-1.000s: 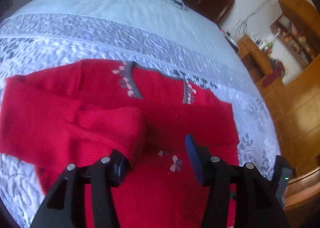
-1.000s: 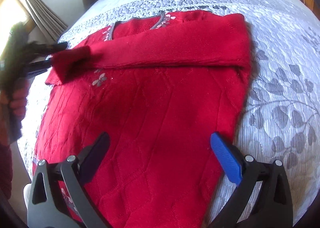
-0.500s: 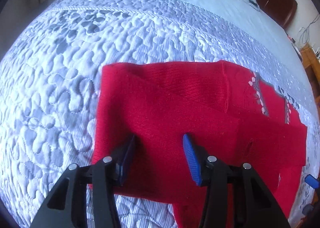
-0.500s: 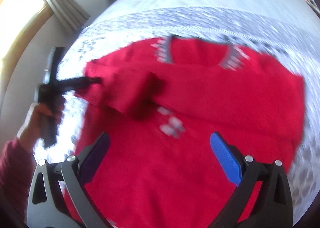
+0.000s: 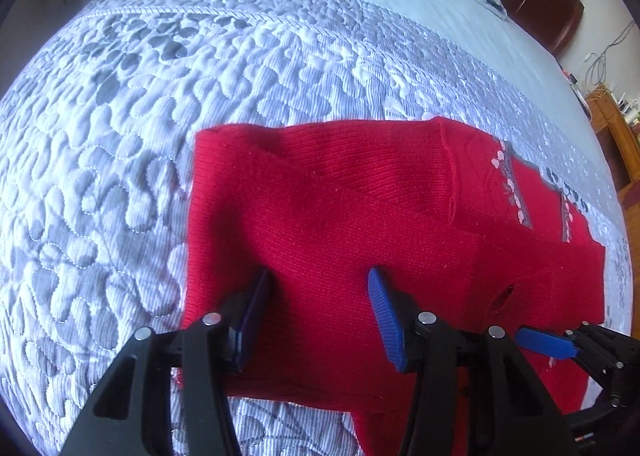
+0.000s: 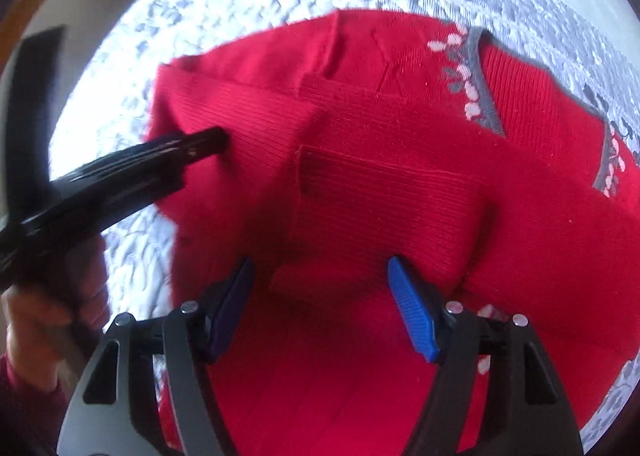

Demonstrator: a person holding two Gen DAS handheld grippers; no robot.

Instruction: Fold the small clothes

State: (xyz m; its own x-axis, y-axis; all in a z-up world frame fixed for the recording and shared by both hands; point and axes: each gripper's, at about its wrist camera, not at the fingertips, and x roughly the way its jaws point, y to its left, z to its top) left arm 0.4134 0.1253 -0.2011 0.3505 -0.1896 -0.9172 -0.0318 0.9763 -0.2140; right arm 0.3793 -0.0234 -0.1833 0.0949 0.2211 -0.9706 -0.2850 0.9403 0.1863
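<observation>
Left wrist camera is looking down on a red sweater (image 5: 360, 224) that is lying flat on the quilted bedspread (image 5: 120, 136), well in from the bed's edges, both sleeves crossing its chest. The left gripper (image 5: 316, 312) is hovering over the folded left sleeve (image 5: 304, 192), jaws spread wide and grasping nothing, the knit showing plainly between the two pads. At the lower right of that view a blue finger (image 5: 546, 342) of the other tool is poking in.

From the right wrist view, the right gripper (image 6: 320, 304) is hanging above the sleeve cuff (image 6: 380, 208) on the chest, jaws likewise released, no cloth between them. The left tool is reaching in from the side, its tip (image 6: 208, 144) touching or just above the sleeve; I cannot tell which.

My read: sleeves are in, and the body fold is coming up next. The risk is in the pinch. Thick ribbed knit is springy, so grabbing only the top layer would be dragging a sleeve back out of place. Uneven lifting between the two hands would be skewing the fold and rumpling the grey collar trim (image 6: 486, 96). The quilt's bumpy surface could also be snagging a low fingertip.
</observation>
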